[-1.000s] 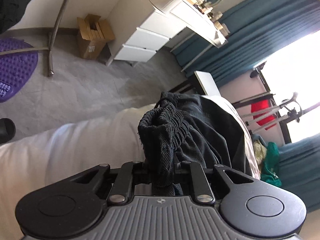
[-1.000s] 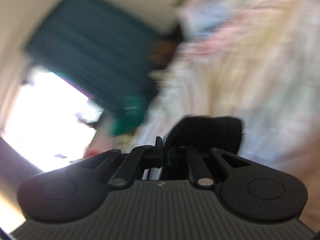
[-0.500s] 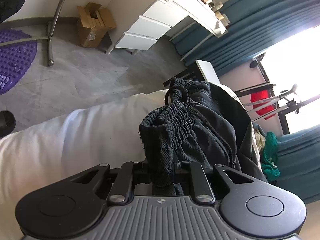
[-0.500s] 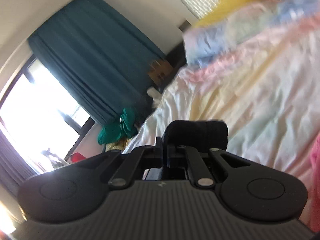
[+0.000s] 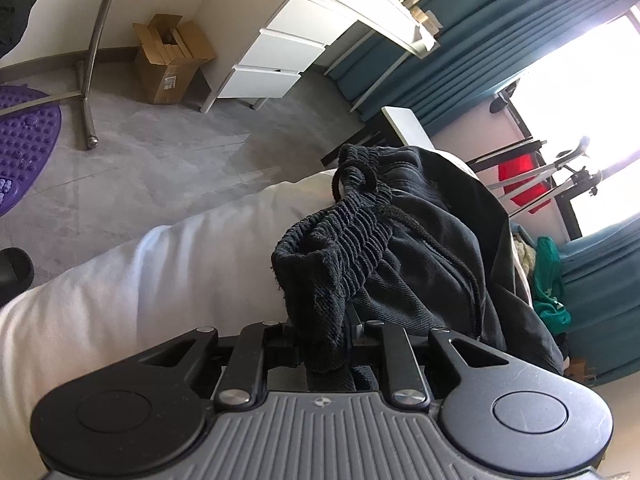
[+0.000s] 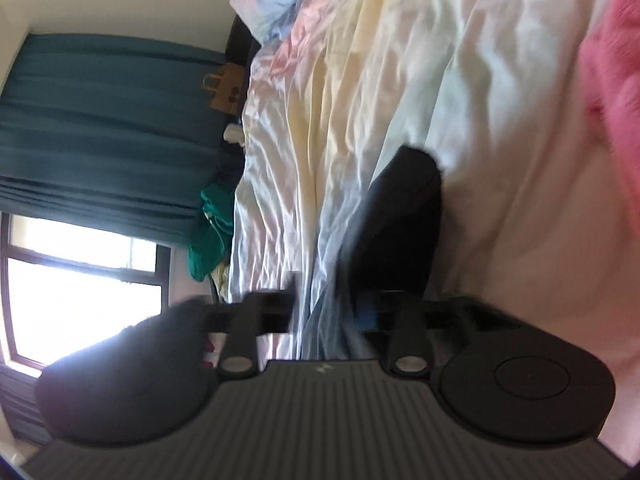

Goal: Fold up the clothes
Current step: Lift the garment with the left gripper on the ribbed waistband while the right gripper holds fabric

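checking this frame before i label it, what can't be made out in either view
- Left wrist view: the dark garment runs behind the left gripper, so its lower part is hidden.
- Right wrist view: motion blur smears the right gripper; its jaws are opening, but where its dark cloth ends is unclear.
- Right wrist view: the pink fabric is cut off by the edge.

Black drawstring shorts [image 5: 420, 248] lie bunched on the white bed, ribbed elastic waistband raised

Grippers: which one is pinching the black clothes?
The left gripper, clamped on the black shorts' ribbed waistband. The right gripper's jaws are opening, gripping nothing.
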### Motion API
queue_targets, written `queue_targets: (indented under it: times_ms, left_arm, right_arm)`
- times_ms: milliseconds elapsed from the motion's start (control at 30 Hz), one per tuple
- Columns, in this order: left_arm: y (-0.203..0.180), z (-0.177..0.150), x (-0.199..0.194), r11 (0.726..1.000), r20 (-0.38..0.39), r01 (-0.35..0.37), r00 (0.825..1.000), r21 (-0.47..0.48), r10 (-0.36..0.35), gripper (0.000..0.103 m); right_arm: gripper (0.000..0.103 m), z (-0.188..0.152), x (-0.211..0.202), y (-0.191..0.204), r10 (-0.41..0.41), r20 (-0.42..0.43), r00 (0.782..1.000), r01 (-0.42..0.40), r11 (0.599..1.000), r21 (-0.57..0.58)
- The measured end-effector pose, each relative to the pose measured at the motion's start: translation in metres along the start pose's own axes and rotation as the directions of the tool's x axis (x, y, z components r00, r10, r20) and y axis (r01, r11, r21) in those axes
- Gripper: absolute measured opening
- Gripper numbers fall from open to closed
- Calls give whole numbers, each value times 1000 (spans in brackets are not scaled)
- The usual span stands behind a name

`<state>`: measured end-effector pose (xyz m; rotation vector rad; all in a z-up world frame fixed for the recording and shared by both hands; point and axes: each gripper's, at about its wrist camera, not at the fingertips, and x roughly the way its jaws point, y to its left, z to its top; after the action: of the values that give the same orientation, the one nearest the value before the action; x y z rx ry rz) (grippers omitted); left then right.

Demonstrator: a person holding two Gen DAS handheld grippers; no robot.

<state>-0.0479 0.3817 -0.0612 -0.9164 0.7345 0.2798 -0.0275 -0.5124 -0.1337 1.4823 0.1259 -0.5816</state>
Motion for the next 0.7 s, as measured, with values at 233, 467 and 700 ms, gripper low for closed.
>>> queue_targets:
  times_ms: [233,467,700]
  left_arm:
    - [-1,0,4,1000,0,-27,1000,13,27,20]
    - [-9,2,6,996,-2,-67,998,51,67,20]
    - [-14,4,7,994,0,-81,997,72,81,20]
  right_arm:
    - [63,8,55,-17,-7,-136,991,22,993,114]
    - [63,22,71,5,290,-126,949,-286,957,52]
    - [62,30,16,52,608,55,792,-578,776,-252]
